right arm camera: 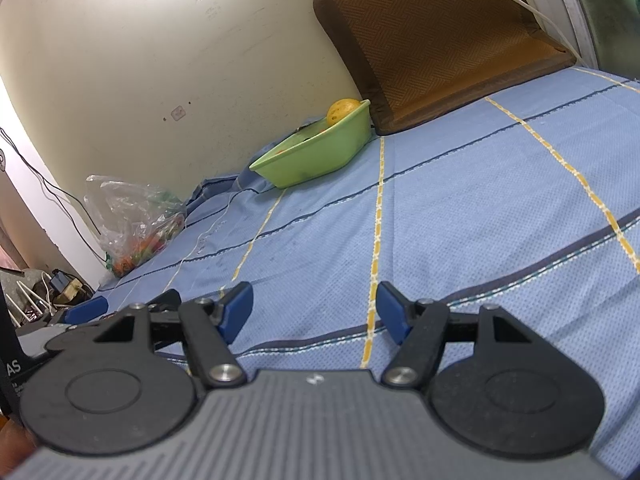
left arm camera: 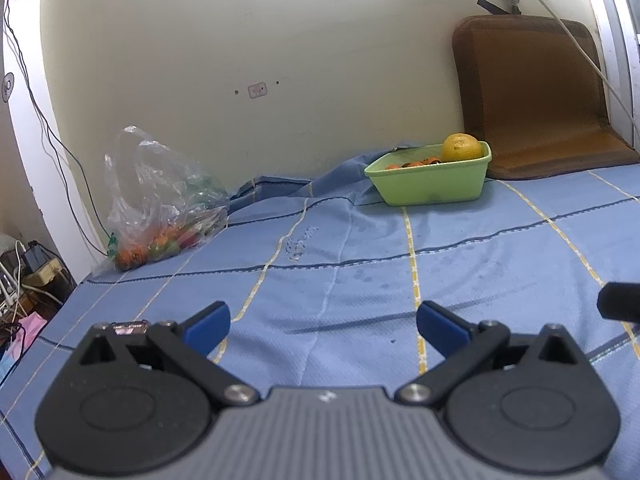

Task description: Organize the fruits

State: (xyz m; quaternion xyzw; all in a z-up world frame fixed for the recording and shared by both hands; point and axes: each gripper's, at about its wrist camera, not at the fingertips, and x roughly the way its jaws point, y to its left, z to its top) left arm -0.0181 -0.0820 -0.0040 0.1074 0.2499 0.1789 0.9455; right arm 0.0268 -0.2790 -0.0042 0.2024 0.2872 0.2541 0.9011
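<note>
Presently both grippers hover low over the blue checked sheet, empty, in what appears to be a resting pose ahead of any reach. At lower centre of the left wrist view, the left gripper has its blue pads spread wide with nothing between them; the right gripper stands likewise parted in its own view. A clear plastic bag of small orange and green fruits lies at middle left against the wall, presumably the supply. Well apart, at upper right, a green tub already holds a yellow citrus and smaller orange pieces, so it probably serves as the destination.
</note>
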